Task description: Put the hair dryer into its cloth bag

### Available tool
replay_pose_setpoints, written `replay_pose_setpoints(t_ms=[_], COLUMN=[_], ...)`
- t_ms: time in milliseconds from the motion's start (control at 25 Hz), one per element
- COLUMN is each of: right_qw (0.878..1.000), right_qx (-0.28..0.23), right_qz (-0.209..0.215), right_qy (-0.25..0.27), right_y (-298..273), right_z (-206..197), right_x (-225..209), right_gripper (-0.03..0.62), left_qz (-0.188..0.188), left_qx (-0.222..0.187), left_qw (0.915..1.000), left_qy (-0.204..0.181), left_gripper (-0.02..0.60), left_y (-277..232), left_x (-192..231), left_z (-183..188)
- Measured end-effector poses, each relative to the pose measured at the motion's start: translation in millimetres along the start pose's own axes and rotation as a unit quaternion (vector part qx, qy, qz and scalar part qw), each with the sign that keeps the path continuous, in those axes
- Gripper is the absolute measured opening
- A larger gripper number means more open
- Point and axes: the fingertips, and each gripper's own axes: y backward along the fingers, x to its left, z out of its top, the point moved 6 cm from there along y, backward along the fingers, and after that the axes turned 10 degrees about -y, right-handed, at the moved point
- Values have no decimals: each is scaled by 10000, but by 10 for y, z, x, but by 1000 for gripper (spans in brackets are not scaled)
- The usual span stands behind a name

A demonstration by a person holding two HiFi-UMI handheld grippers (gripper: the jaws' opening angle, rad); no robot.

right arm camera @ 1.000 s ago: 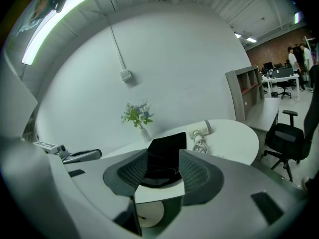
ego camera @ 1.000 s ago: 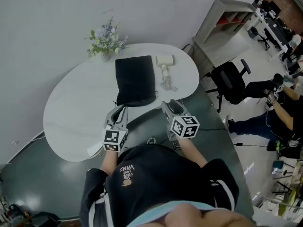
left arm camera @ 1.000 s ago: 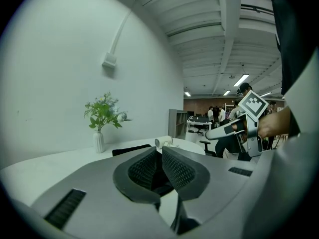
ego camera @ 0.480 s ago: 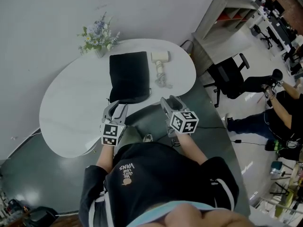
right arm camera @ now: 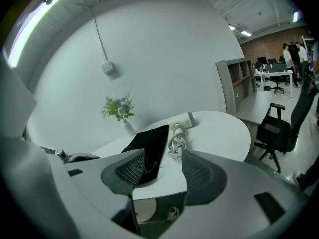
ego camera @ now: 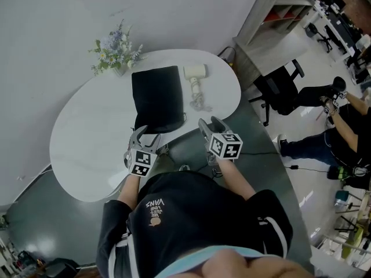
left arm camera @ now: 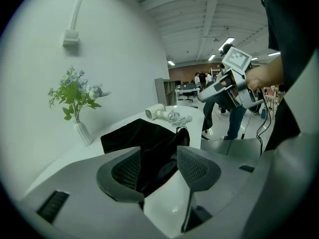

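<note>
Flowers (ego camera: 113, 54) sit far left on the white table (ego camera: 81, 143). The black bag (ego camera: 156, 97) lies flat mid-table, with the dryer (ego camera: 196, 77) just right of it, cord bunched up, not bagged yet. Left gripper (ego camera: 145, 134) hovers at the bag's near edge, jaws opening, nothing pinched. Right gripper (ego camera: 207, 123) is by the table's near edge — jaws opening too, empty.

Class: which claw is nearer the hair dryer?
Right. The right claw is just short of the hair dryer's cord; the left claw is at the cloth bag's near end, farther off. Both are opening, gripping nothing.
</note>
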Motion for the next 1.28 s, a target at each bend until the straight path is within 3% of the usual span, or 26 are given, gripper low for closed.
replay_pose_setpoints(t_ms=[560, 1000, 1280], right_qw=[9965, 9875, 9745], right_qx=[347, 1003, 1603], right_qz=[-545, -925, -1180], right_qy=[537, 785, 1039], right_y=[-963, -1651, -1978], right_z=[466, 631, 670], right_x=[-161, -223, -253], right_gripper=[221, 227, 227], left_qz=[-531, -696, -779], left_qx=[618, 634, 649], left_qw=[9935, 9918, 9912], left_qy=[-792, -866, -856], left_gripper=[253, 255, 253], left_y=[-371, -518, -542], left_x=[234, 381, 422], left_z=[-281, -321, -376])
